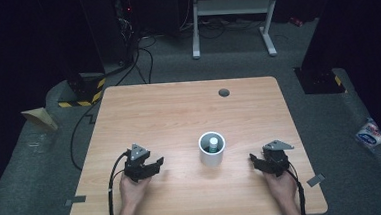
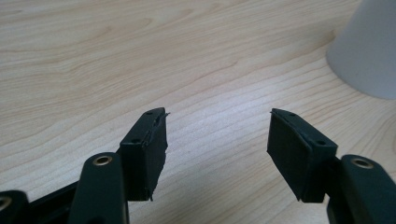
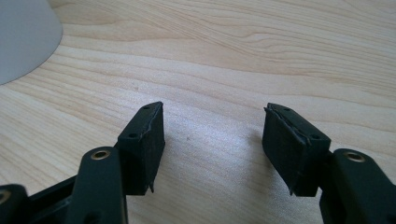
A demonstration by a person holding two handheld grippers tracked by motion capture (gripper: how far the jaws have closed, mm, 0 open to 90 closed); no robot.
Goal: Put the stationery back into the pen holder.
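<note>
A white cup (image 1: 211, 149) stands upright a little right of the table's middle, with a small white and green object (image 1: 213, 145) inside it. My left gripper (image 1: 154, 166) rests low on the wood to the cup's left, held in a hand, jaws open and empty. In the left gripper view the gap of the left gripper (image 2: 218, 140) shows bare wood, and the cup (image 2: 366, 51) is at the upper right. My right gripper (image 1: 256, 161) sits on the cup's right, also open and empty. The right gripper (image 3: 214, 135) view has the cup (image 3: 25, 35) at upper left.
The wooden table (image 1: 179, 113) has a grey round cable port (image 1: 223, 92) near its far edge. Tape pieces (image 1: 76, 200) mark the near corners. On the floor lie a white packet (image 1: 370, 133) at the right, cables, and a metal frame (image 1: 233, 14) behind.
</note>
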